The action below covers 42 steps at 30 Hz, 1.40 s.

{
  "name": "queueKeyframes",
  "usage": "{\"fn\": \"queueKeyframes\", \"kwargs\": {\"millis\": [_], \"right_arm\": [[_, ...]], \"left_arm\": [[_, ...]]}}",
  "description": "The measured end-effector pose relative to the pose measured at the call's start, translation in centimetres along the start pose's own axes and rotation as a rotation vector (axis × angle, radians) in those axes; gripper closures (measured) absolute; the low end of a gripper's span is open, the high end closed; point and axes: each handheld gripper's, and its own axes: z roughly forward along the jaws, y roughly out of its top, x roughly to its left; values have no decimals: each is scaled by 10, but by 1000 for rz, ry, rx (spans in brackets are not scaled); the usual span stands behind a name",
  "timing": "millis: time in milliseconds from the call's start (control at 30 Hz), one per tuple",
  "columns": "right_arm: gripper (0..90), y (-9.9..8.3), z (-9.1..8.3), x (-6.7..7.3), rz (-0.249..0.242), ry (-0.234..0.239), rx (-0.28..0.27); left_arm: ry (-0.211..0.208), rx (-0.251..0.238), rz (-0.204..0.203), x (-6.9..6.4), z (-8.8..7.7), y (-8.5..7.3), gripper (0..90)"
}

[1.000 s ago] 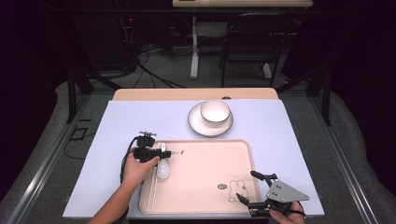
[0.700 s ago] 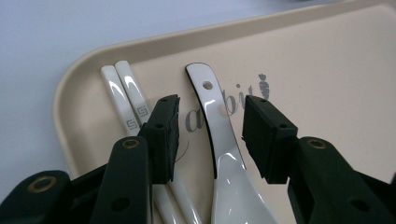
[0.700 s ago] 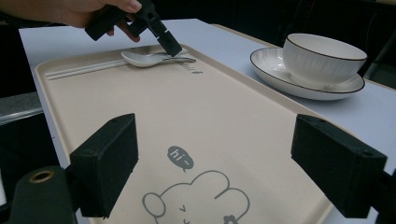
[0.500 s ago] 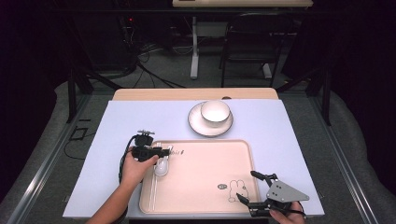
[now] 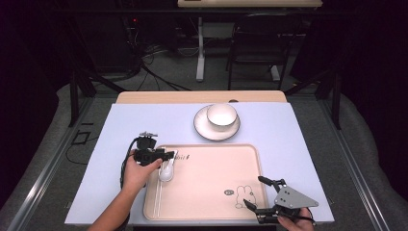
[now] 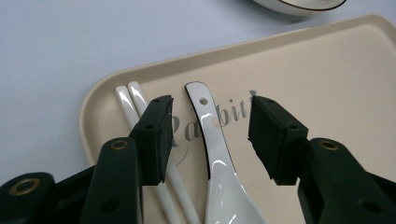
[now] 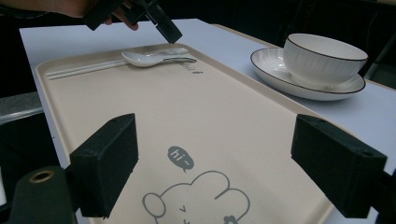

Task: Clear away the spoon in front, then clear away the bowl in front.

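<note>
A white ceramic spoon (image 6: pixel 224 186) lies on the beige tray (image 6: pixel 327 93) next to a pair of white chopsticks (image 6: pixel 128 100). My left gripper (image 6: pixel 211 116) stands open over the spoon's handle. Its jaws have just been opening, and the pads sit to either side of the handle without touching it. From above, the left gripper (image 5: pixel 169 155) is at the tray's far left corner, with the spoon (image 5: pixel 166 172) just under it. My right gripper (image 5: pixel 253 190) hovers open with nothing between its fingers over the rabbit drawing (image 7: pixel 196 200) at the tray's near right.
A white bowl (image 5: pixel 222 116) sits on a saucer (image 5: pixel 202 129) beyond the tray, on the pale blue mat (image 5: pixel 298 139). The chopsticks (image 5: pixel 156 202) run along the tray's left rim. The tray's middle (image 5: pixel 211 173) is bare.
The left gripper's jaws have spread wider around the spoon handle, and the spoon now rests on the tray. The right gripper has not moved.
</note>
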Motion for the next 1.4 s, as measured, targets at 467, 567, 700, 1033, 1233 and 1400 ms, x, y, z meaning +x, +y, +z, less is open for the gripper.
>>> {"fn": "queueKeyframes", "kwargs": {"millis": [467,567,700,1033,1233,1400], "right_arm": [[145,0,0,0,-3,-2,0],[145,0,0,0,-3,-3,0],[145,0,-1,0,-3,-4,1],[145,0,-1,1,0,-4,1],[145,0,0,0,-2,-1,0],[145,0,-1,0,0,-3,0]], "left_arm": [[23,-28,16,-4,-7,5,458],[26,-29,21,-5,-9,7,453],[27,-36,29,-8,-11,10,449],[18,-59,37,-18,-16,22,444],[10,-68,40,-24,-15,30,443],[4,-68,39,-27,-13,36,443]]}}
